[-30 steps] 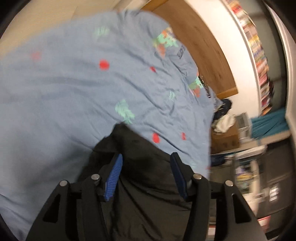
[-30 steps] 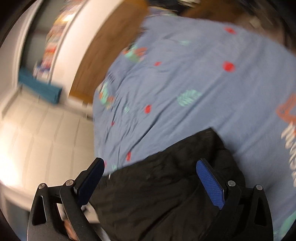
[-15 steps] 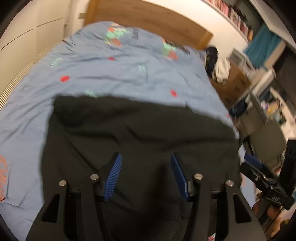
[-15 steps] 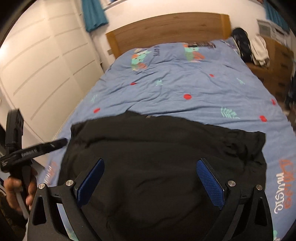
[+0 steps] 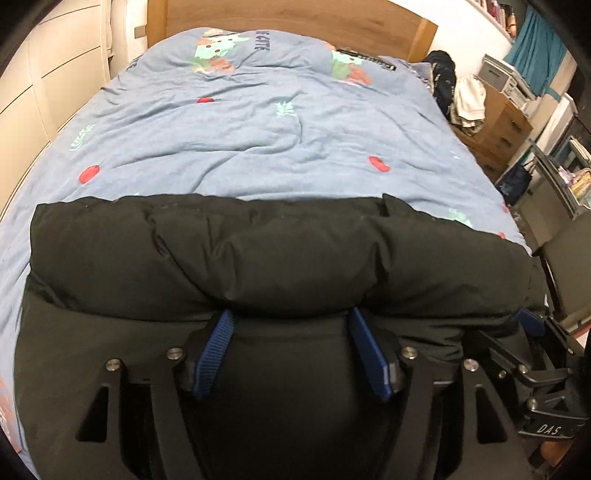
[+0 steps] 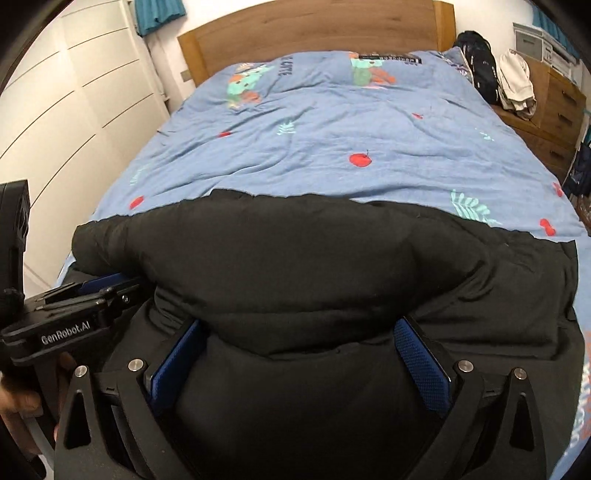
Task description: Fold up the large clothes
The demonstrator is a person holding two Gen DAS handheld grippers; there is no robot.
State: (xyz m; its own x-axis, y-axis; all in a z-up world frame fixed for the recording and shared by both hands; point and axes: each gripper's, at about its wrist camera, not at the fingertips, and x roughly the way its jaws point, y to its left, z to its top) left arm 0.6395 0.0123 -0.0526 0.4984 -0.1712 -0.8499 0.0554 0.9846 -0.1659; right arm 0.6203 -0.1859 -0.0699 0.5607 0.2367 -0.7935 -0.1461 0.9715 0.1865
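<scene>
A large black padded garment [image 5: 277,258] lies across the near end of a bed with a blue printed duvet [image 5: 258,140]. A thick fold of it bulges over the tips of both grippers. My left gripper [image 5: 291,325] is open, its blue pads [image 5: 214,350] on either side of the black fabric with the tips tucked under the fold. My right gripper [image 6: 303,332] is open wider, its blue pads [image 6: 421,358] also astride the garment [image 6: 295,266]. The right gripper shows at the right edge of the left wrist view [image 5: 535,354]; the left gripper shows at the left edge of the right wrist view [image 6: 74,310].
A wooden headboard [image 6: 314,26] stands at the far end of the bed. White wardrobe doors [image 6: 74,110] run along the left. A wooden dresser [image 6: 554,107] with piled clothes and bags stands on the right. A desk area with clutter [image 5: 565,177] lies further right.
Both grippers swung to face the headboard and moved forward low over the garment. The black fabric now bulges in a thick fold over the fingertips, where before it lay flatter.
</scene>
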